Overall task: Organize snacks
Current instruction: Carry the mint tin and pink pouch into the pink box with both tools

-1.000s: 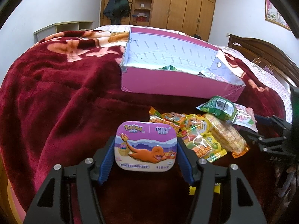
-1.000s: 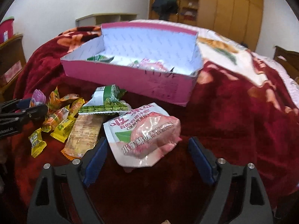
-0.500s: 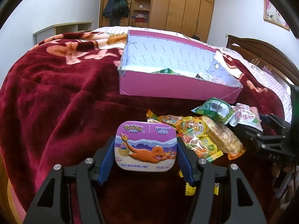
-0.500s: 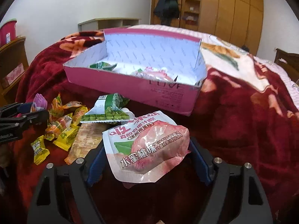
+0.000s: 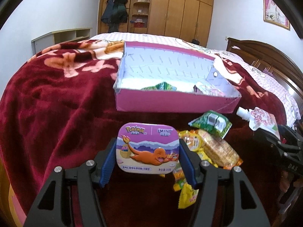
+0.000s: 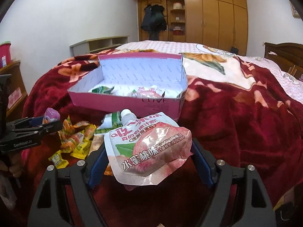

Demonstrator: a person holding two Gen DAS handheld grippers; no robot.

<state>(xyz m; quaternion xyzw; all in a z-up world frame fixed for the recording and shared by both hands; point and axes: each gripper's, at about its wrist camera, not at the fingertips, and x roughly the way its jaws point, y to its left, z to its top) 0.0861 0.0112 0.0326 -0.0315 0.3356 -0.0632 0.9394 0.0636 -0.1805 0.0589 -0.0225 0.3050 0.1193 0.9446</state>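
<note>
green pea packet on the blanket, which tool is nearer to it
Right. The right tool, holding the peach pouch, sits just before the green pea packet; the left tool is farther, across the candy pile.

The pink box's point(image 5: 170, 104) near wall hid most of the packets inside; only a green corner point(image 5: 162, 86) and a pale wrapper's top point(image 5: 202, 89) showed. The mint tin point(image 5: 147, 148) covered part of the candy pile point(image 5: 191, 141). The peach pouch point(image 6: 149, 147) hid the cracker pack behind it. Small print on the tin was unreadable.
</note>
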